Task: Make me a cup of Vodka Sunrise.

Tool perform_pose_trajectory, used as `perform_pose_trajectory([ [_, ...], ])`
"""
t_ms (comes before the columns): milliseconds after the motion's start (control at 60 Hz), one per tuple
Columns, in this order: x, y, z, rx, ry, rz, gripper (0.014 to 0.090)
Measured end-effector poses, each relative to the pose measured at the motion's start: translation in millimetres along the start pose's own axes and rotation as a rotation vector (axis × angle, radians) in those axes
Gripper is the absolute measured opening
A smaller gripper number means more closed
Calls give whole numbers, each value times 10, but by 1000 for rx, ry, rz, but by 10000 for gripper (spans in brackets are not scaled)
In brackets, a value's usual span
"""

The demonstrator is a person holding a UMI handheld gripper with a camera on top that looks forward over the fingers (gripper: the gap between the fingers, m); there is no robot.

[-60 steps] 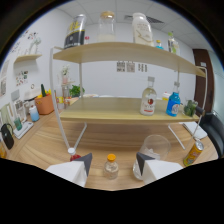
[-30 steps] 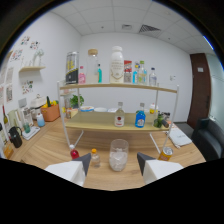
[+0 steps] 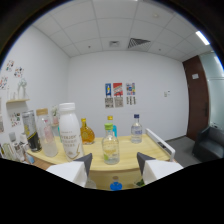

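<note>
My gripper (image 3: 114, 166) is open and raised level with the top board of a wooden shelf (image 3: 153, 148). Its white fingers (image 3: 75, 171) frame a small clear bottle (image 3: 111, 148) with pale yellow liquid, which stands on the shelf just ahead of them, untouched. Along the shelf stand a tall white bottle (image 3: 69, 130), a round amber bottle (image 3: 87, 133), a green-capped bottle (image 3: 110, 126) and a clear bottle with a blue cap (image 3: 136, 129). Low between the fingers a blue cap (image 3: 116, 186) shows from the shelf level below.
A dark can (image 3: 31, 132) and a clear plastic bottle (image 3: 47, 134) stand at the shelf's left end. Posters (image 3: 118, 94) hang on the white back wall. A brown door (image 3: 196, 102) is to the right, with a dark chair (image 3: 210, 142) below it.
The view has risen from table height to the top shelf board and moved closer. The glass on the table and the lower shelf have dropped out of sight.
</note>
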Motion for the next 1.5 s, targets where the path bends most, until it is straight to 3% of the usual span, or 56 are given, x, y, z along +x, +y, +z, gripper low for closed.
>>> perform_pose_trajectory([
  [200,-56,-9,514,-50,-39,-7,699],
  [300,-92,-5,623,-54,-47,-23,509],
  [400,-126,-12,653,-58,-58,-22,379],
  [650,-99,-3,592,-70,-33,-60,359],
  [833,-103,-232,240,15,-39,-59,354],
  [950,-134,-66,-96,29,-45,-47,355],
  [1283,-143,1580,-372,-172,-27,-23,353],
  [1500,-43,2049,-237,-240,-12,-443,353],
])
